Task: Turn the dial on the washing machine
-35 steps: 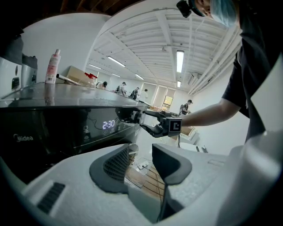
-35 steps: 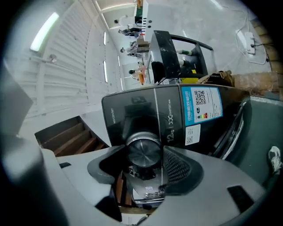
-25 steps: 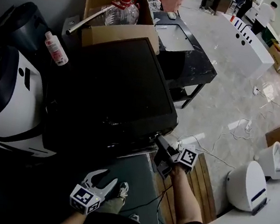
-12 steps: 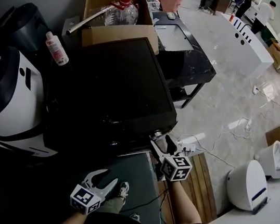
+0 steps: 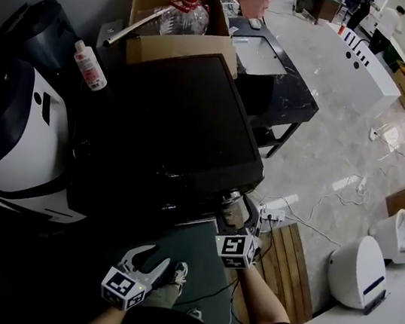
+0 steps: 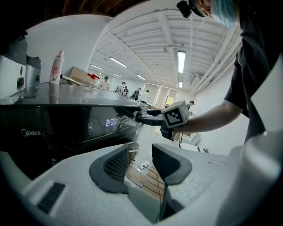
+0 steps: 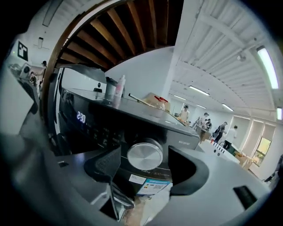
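The black washing machine (image 5: 171,122) fills the middle of the head view. Its silver dial (image 5: 233,198) sits at the right end of the front panel. My right gripper (image 5: 237,215) is open at the dial, marker cube towards me. In the right gripper view the dial (image 7: 145,154) lies between the two dark jaws of the right gripper (image 7: 145,167), with a gap on each side. The lit display (image 7: 81,117) reads 2:30. My left gripper (image 5: 147,260) hangs lower left of the machine's front. In its own view the left gripper (image 6: 140,161) is open and holds nothing.
A cardboard box (image 5: 181,17) with a large water bottle stands behind the machine, a white bottle (image 5: 90,65) at its back left. A white appliance (image 5: 16,135) flanks the left. A black sink table (image 5: 277,78), wooden pallet (image 5: 286,262), cables and a white device (image 5: 357,270) lie right.
My right gripper has moved up and left to the machine's front and turned, so its jaws now stand on either side of the dial. The left gripper has stayed put.
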A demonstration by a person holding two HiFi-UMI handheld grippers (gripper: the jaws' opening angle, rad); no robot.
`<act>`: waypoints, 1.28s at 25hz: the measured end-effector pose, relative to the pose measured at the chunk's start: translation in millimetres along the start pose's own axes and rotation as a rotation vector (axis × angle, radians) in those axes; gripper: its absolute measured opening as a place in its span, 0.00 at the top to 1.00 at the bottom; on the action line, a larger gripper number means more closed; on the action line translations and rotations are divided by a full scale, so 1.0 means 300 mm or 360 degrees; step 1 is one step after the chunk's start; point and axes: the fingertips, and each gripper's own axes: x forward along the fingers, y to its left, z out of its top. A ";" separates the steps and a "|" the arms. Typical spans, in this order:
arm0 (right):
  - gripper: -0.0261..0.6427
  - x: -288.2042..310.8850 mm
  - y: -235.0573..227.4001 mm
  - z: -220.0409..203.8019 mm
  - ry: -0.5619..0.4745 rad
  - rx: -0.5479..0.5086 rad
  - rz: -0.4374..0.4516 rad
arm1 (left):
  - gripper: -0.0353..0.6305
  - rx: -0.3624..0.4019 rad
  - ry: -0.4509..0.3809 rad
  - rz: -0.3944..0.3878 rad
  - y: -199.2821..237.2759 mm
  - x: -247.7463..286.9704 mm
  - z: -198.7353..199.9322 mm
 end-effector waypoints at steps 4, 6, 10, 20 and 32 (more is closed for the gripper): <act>0.49 0.019 0.020 -0.034 0.0068 -0.0007 0.0000 | 0.71 -0.0005 -0.0011 0.0008 0.015 -0.007 -0.002; 0.50 0.028 0.022 -0.048 0.0067 -0.0028 -0.0014 | 0.71 -0.0010 -0.0009 0.0011 0.021 -0.010 -0.002; 0.50 0.037 0.017 -0.047 0.0072 -0.0092 -0.0034 | 0.71 -0.0019 -0.0004 0.0012 0.031 -0.010 -0.007; 0.56 0.052 -0.002 -0.043 0.0065 -0.0010 0.0006 | 0.71 -0.0028 -0.0001 0.0004 0.046 -0.003 -0.008; 0.56 0.053 -0.020 -0.048 0.0062 0.0780 0.0254 | 0.71 -0.0025 -0.0005 -0.0013 0.040 0.002 -0.006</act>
